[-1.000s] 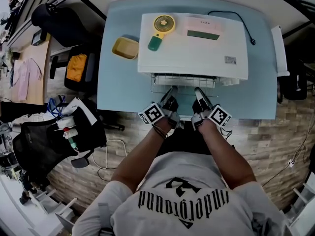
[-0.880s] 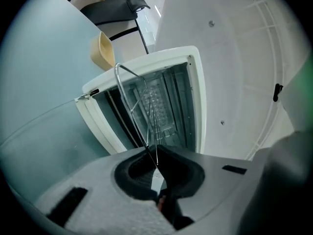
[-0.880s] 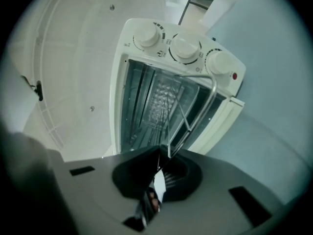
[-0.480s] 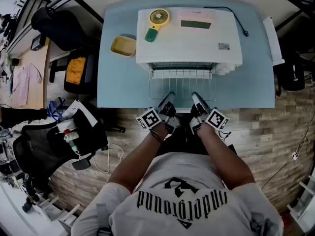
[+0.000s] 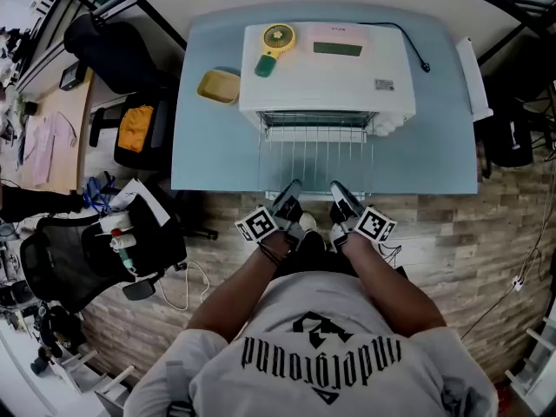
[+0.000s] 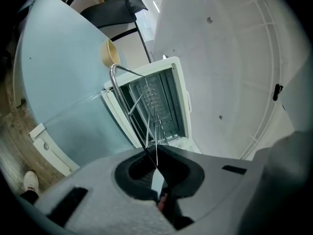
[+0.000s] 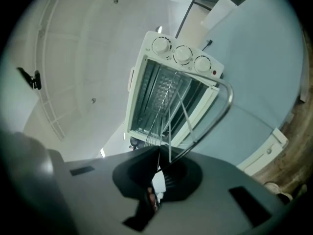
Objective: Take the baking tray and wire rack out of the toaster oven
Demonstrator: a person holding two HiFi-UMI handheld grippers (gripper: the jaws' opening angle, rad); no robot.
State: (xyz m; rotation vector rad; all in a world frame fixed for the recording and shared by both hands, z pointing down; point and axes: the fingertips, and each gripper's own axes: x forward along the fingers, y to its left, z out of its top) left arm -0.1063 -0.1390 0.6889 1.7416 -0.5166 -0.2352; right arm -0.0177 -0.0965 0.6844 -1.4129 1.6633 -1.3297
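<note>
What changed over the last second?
The left gripper and right gripper pulled back toward the person, both staying shut on the front edge of the rack. The rack slid from barely showing to well out of the oven. Nothing was let go. The fan on the oven and the yellow dish beside it stayed put.

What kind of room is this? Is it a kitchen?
Probably an office or workroom, not a kitchen. The toaster oven sits on a plain blue table rather than a counter. A black office chair stands beside the table, and there is no sink or cupboard in view.
</note>
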